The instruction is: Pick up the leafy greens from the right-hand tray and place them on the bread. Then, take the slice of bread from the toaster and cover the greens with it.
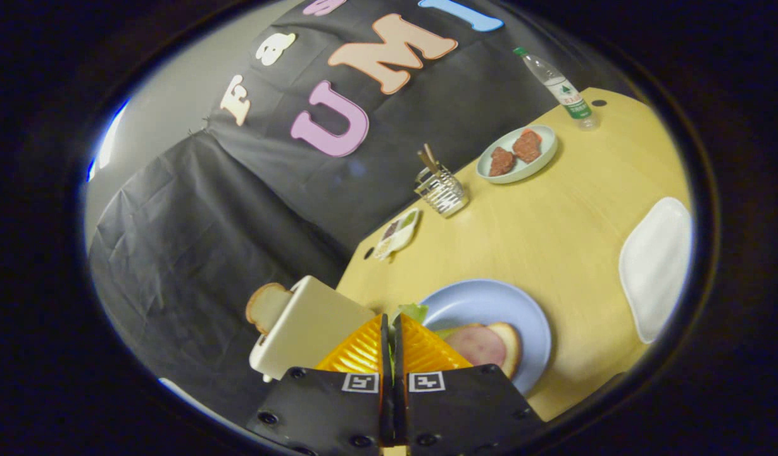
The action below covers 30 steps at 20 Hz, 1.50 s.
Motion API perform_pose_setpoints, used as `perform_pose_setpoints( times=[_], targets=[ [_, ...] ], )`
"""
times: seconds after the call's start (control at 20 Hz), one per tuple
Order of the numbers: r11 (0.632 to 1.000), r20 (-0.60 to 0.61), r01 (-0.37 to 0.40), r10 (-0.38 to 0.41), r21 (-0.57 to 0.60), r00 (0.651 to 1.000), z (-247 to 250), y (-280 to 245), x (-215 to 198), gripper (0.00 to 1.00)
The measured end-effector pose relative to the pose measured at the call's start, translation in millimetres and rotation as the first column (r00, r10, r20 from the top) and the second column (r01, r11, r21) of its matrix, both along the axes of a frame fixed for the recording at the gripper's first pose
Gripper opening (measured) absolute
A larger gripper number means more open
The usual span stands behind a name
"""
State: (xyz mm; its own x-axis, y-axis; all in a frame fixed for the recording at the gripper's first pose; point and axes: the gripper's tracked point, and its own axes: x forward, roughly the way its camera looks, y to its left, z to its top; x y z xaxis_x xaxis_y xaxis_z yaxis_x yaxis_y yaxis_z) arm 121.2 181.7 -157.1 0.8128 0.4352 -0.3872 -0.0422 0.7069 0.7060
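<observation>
Clamped between the orange jaws of the gripper, the leafy greens hang above the blue plate holding the bread. Placing them is left; so is the toaster slice.

Pale matt wood-look table; ribbed orange plastic fingers pinching thin crinkled leafy greens; smooth blue plate; shiny wire metal holder; clear plastic bottle; smooth cream toaster
</observation>
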Motion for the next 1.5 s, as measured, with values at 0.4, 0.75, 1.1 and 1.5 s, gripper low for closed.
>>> perform_pose_setpoints(
  times=[0.4, 0.75, 1.1, 1.5],
  targets=[
    [0.980, -0.063, 0.015, -0.028, -0.200, 0.998, -37, -26, -7, 0.04],
    [0.952, -0.033, -0.003, -0.008, -0.307, 0.999, -40, -37, -13, 0.12],
    [0.940, -0.009, -0.036, 0.035, -0.340, 0.999, -31, -38, -21, 0.53],
    [0.937, 0.084, 0.014, 0.017, -0.349, 0.996, -1, -44, -23, 0.99]
  ],
)
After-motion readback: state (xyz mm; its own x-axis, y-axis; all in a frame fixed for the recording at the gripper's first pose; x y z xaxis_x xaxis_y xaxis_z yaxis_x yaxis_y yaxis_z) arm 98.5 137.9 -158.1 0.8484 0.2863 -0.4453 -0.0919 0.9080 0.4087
